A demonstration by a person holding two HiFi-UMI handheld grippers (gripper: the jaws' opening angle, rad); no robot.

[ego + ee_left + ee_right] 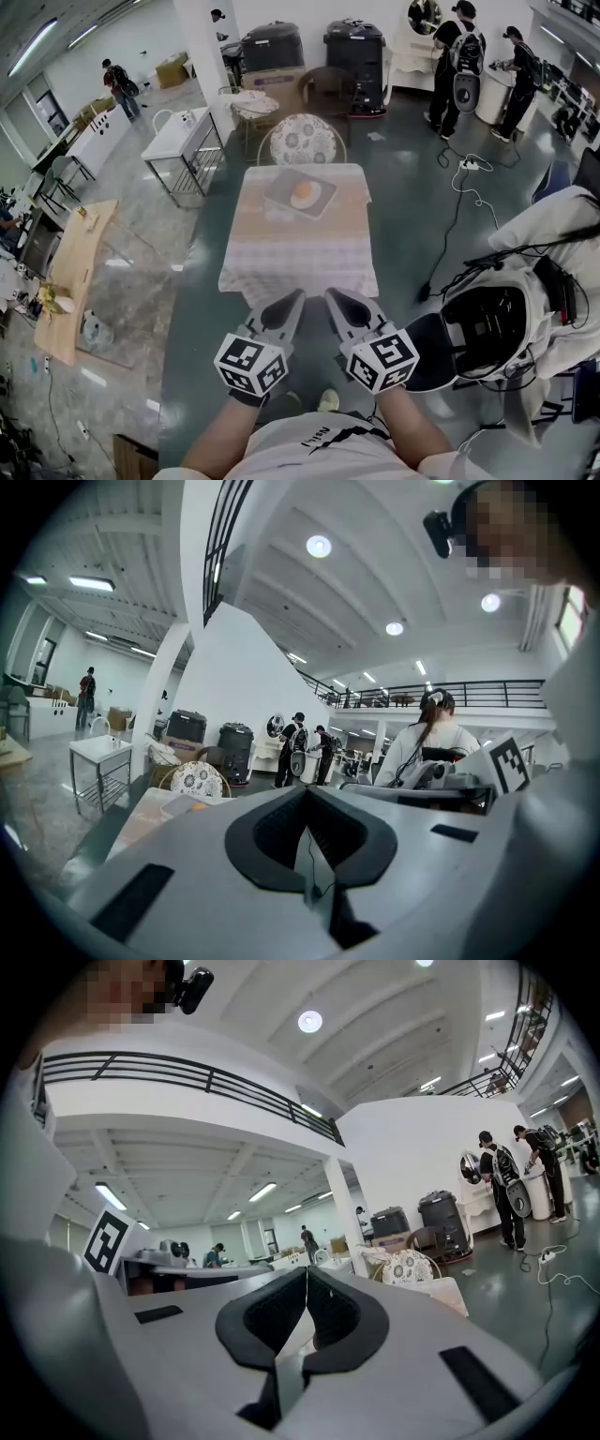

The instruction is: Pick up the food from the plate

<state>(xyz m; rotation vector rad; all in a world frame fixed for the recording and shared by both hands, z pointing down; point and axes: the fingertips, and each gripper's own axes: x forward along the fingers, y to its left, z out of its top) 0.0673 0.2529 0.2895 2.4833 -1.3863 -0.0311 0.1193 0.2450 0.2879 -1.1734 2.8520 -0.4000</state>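
A small table with a pale checked cloth (pixel 298 246) stands ahead of me. On its far half lies a grey square plate (pixel 281 187) with a round orange and white piece of food (pixel 305 195). My left gripper (pixel 292 300) and right gripper (pixel 334 298) hover side by side just short of the table's near edge, both shut with nothing between the jaws. In the left gripper view the left gripper (pixel 307 797) points over the table, where the plate (pixel 178 804) and the food (pixel 198 807) show low at the left. The right gripper (pixel 306 1273) is shut too, with the table (pixel 441 1292) to its right.
A chair with a floral back (pixel 302 141) stands behind the table. A white metal table (pixel 183 139) and a wooden bench (pixel 75 272) are to the left. Cables (pixel 457 211) cross the floor to the right, near bulky white equipment (pixel 511 319). People (pixel 459 52) stand at the back.
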